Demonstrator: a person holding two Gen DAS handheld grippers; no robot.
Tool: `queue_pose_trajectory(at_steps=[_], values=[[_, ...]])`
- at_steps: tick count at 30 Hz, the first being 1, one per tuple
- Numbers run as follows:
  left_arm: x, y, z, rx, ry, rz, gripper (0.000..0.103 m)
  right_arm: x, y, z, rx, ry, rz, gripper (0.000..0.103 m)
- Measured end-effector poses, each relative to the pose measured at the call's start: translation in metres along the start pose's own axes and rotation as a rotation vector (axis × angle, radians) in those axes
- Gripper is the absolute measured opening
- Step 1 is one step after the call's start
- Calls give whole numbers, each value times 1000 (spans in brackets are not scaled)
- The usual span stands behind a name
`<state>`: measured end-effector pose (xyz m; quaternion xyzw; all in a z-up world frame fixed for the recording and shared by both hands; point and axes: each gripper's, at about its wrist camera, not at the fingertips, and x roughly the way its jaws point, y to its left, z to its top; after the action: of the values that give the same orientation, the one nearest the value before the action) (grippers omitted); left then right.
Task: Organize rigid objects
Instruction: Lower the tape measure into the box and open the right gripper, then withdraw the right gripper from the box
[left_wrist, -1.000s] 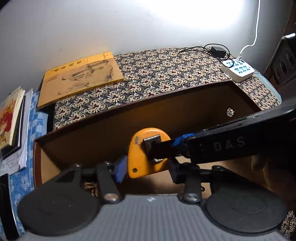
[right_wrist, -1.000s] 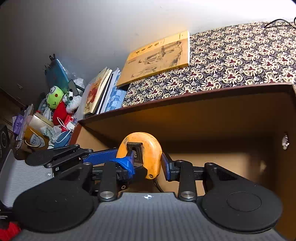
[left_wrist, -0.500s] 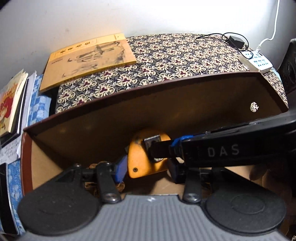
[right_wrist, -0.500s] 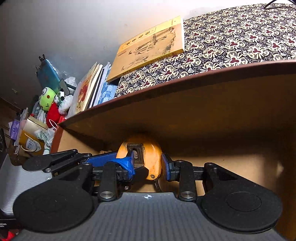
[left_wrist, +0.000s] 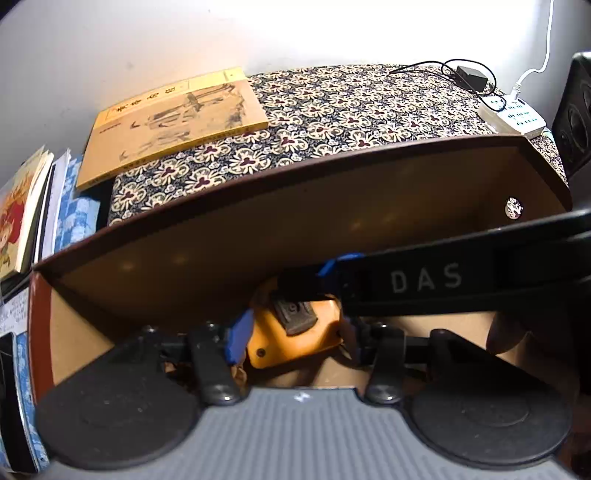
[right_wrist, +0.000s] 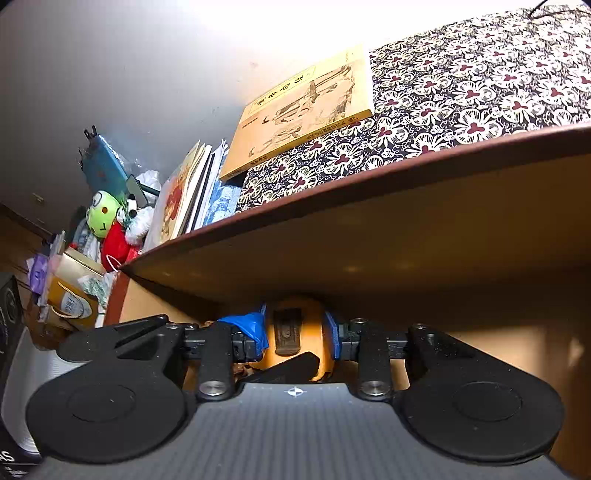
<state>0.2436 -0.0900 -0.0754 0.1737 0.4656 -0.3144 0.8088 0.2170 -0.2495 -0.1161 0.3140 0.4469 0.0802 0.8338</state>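
Note:
An orange tape measure (left_wrist: 291, 343) with a dark metal clip sits low inside an open wooden drawer (left_wrist: 295, 229). My left gripper (left_wrist: 295, 336) is shut on its sides with the blue pads. In the right wrist view the same tape measure (right_wrist: 295, 314) is clamped between the blue pads of my right gripper (right_wrist: 297, 332), also shut on it. The right gripper's black body marked DAS (left_wrist: 424, 280) crosses in from the right. The left gripper's body (right_wrist: 129, 332) shows at the left. The drawer's wall (right_wrist: 406, 229) hides the top of the tape measure.
A yellow book (left_wrist: 173, 118) lies on the patterned cloth top (left_wrist: 369, 107) behind the drawer. A white power strip (left_wrist: 517, 118) and a black adapter (left_wrist: 471, 77) sit at the far right. Stacked books (left_wrist: 22, 206) and plush toys (right_wrist: 105, 218) crowd the left.
Both grippers have sunk lower into the drawer with the tape measure between them. The drawer's wall now rises higher in view and covers the tape measure's top.

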Motion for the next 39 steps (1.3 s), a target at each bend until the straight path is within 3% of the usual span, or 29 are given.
queue_pose_trajectory(at_steps=[5, 15, 24, 31, 39], values=[[3, -2, 1, 14, -5, 17, 51, 3, 6, 0, -47, 3, -22, 18], [1, -4, 0, 23, -3, 1, 57, 3, -1, 4, 3, 8, -41, 17], [0, 0, 5, 24, -2, 0, 57, -2, 2, 7, -23, 10, -141, 17], [-24, 2, 8, -5, -26, 96, 57, -24, 10, 6, -37, -16, -187, 17], [-69, -9, -1, -26, -113, 201, 57, -54, 29, -6, -65, -65, -208, 17]])
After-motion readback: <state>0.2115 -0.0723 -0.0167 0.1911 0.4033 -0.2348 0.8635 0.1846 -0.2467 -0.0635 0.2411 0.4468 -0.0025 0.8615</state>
